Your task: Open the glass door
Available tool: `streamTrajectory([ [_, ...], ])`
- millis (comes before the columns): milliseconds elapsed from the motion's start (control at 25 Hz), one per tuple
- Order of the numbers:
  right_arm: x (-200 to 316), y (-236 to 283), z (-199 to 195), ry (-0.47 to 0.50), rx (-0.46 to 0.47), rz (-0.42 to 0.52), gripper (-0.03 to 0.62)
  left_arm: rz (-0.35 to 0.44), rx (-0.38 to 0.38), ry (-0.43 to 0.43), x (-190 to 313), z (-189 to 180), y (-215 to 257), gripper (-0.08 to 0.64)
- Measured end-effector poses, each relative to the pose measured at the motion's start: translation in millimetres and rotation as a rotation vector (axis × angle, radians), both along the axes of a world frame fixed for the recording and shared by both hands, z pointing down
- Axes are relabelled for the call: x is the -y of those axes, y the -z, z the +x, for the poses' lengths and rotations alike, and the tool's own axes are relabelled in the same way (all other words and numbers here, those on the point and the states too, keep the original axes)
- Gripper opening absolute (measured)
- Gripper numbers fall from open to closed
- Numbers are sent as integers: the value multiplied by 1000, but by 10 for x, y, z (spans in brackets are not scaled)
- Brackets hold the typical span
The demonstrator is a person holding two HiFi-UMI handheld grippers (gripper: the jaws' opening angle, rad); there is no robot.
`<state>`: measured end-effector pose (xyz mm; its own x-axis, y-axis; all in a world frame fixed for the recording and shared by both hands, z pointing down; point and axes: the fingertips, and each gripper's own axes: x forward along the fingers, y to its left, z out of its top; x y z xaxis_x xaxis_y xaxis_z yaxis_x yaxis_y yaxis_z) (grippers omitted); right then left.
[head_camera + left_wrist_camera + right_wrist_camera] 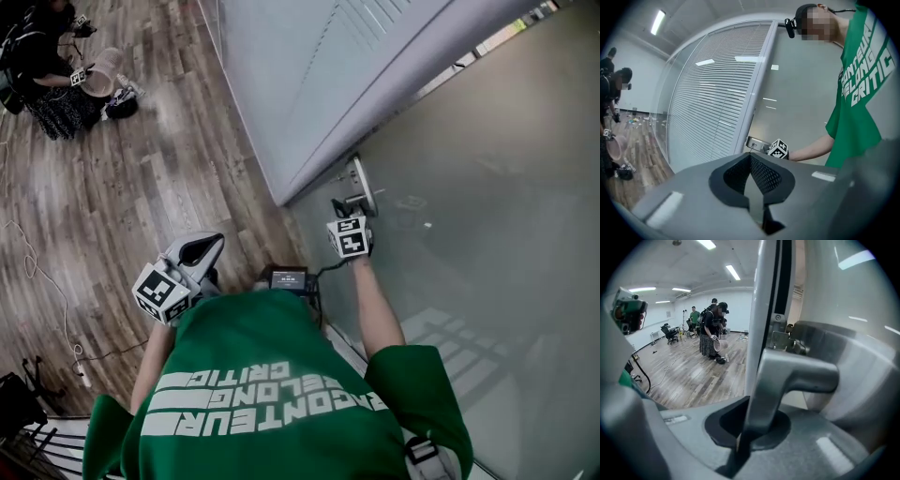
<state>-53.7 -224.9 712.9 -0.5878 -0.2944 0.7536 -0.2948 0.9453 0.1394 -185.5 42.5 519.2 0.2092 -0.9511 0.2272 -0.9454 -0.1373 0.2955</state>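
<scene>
- Here, stands before the frosted glass door [487, 187] on the right of the head view, with wooden floor [141, 187] to the left.
- Clamps the right gripper [749, 425] on the door handle [792, 376]: jaws drawn narrow, with the grey lever caught between them.
- Reaches that handle with a bare forearm stretched out from a green shirt [262, 375].
- Finds the handle at the door's left edge, on a metal plate, just beside the pale frame post [764, 310].
- Holds the left gripper [752, 161] well apart from the door, roughly level, jaws together and nothing between them.
- Looks, from the left gripper view, toward a glass wall with slatted blinds [712, 103] next to the door's left edge.
- Places another person [47, 66] far off, near the floor's upper-left corner in the head view.
</scene>
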Motion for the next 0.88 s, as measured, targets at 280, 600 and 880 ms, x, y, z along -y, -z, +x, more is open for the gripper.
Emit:
streamTrajectory([
  [280, 197, -18, 96, -19, -54, -87, -6, 9, 18, -47, 145, 250, 50, 15],
  [600, 326, 217, 457, -72, -351, -258, -6, 15, 33, -55, 200, 483, 107, 15],
  [880, 587, 297, 485, -130, -277, -313, -6, 10, 18, -60, 323, 835, 131, 15],
])
